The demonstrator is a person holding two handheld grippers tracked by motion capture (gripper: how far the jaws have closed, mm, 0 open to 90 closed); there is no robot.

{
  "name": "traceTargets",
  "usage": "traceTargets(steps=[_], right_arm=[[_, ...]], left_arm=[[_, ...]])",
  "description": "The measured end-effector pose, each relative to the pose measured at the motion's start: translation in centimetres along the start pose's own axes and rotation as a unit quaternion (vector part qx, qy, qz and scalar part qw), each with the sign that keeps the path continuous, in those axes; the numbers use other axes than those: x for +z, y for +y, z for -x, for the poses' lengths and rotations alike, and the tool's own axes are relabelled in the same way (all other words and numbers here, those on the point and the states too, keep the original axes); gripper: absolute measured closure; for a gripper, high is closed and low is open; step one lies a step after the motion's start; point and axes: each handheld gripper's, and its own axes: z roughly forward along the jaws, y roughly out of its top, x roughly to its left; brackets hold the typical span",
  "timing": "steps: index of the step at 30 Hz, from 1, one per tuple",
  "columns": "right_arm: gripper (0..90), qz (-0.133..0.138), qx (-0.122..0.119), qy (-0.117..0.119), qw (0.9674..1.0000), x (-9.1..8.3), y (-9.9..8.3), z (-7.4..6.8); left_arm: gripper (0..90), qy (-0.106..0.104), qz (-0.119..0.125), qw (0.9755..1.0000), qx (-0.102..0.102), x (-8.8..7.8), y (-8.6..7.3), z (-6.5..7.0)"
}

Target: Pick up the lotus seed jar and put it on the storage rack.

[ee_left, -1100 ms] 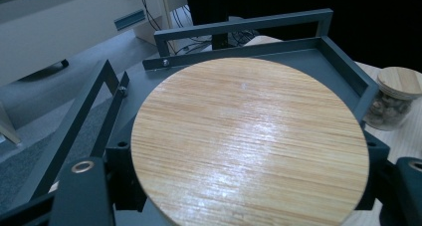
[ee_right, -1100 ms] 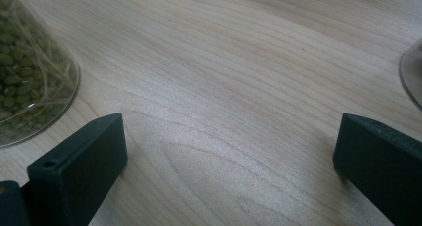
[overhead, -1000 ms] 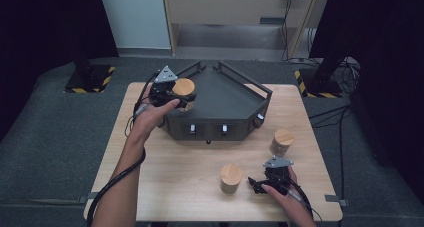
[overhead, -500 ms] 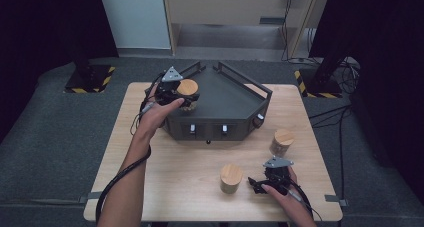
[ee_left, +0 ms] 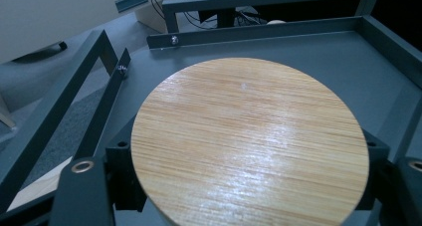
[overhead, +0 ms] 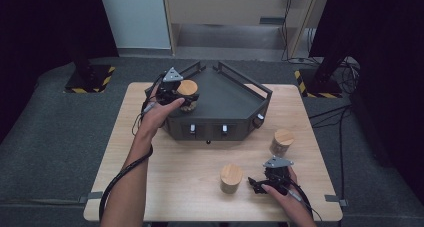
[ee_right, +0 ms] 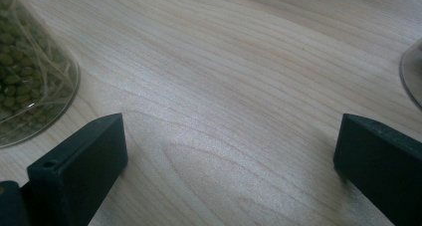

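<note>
Resting near the table's front edge, our right gripper (overhead: 256, 185) lies with jaws apart and nothing between them, just right of a bamboo-lidded jar (overhead: 231, 177); a second jar (overhead: 281, 141) stands farther back toward the right edge. Beyond, our left gripper (overhead: 184, 101) is clamped on a third jar (overhead: 188, 93) over the front left corner of the dark tray (overhead: 235, 94). We judge it best to lower it level, clear of the rail, and release only once its base sits flat.
</note>
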Motion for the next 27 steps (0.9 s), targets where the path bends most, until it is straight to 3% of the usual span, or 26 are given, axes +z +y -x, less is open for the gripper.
traceTargets(steps=[10,20,27], right_arm=[[0.5,-0.001,0.000,0.000,1.0000,0.0,0.0,0.0],[0.5,-0.001,0.001,0.000,1.0000,0.0,0.0,0.0],[0.5,-0.001,0.000,0.000,1.0000,0.0,0.0,0.0]], left_arm=[[24.7,0.002,-0.006,1.0000,-0.002,0.6,-0.2,-0.2],[24.6,-0.003,-0.004,0.9996,-0.026,0.6,-0.5,-0.8],[24.5,-0.006,-0.007,0.9995,-0.030,0.6,-0.4,-1.1]])
